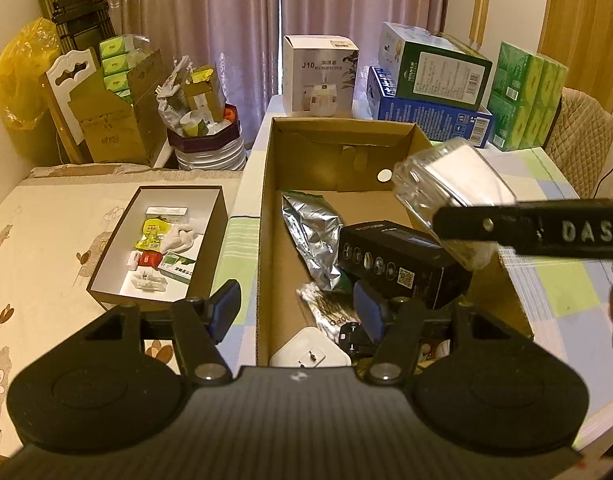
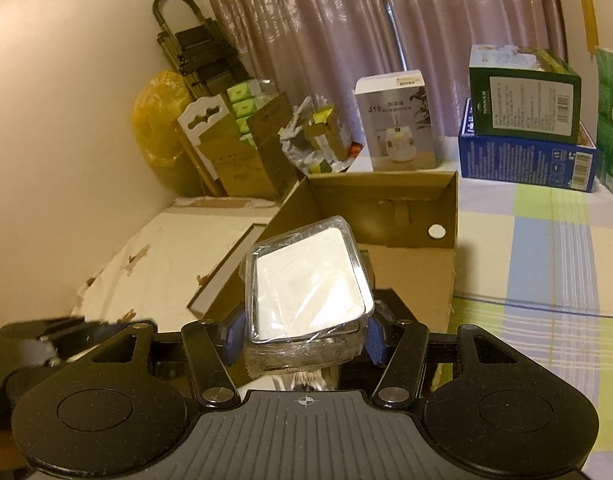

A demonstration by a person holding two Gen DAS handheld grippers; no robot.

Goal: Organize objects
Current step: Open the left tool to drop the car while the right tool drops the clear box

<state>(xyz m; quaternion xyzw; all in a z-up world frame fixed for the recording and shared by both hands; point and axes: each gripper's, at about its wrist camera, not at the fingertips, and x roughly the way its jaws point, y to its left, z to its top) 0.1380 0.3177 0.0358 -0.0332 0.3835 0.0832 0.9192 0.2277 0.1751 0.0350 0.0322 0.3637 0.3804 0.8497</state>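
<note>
I had my right gripper (image 2: 304, 332) pinching the clear case (image 2: 306, 284) above the carton (image 1: 266, 200), left gripper (image 1: 296, 312) spread, empty.

You can read "J10" and "HUMIDIFIER" on the white carton (image 1: 320, 76) at top centre of the left wrist view — "J10" again on it in the right wrist view. "DAS" stands on the right gripper (image 1: 526, 232) arm at right edge — other box labels too small.
</note>
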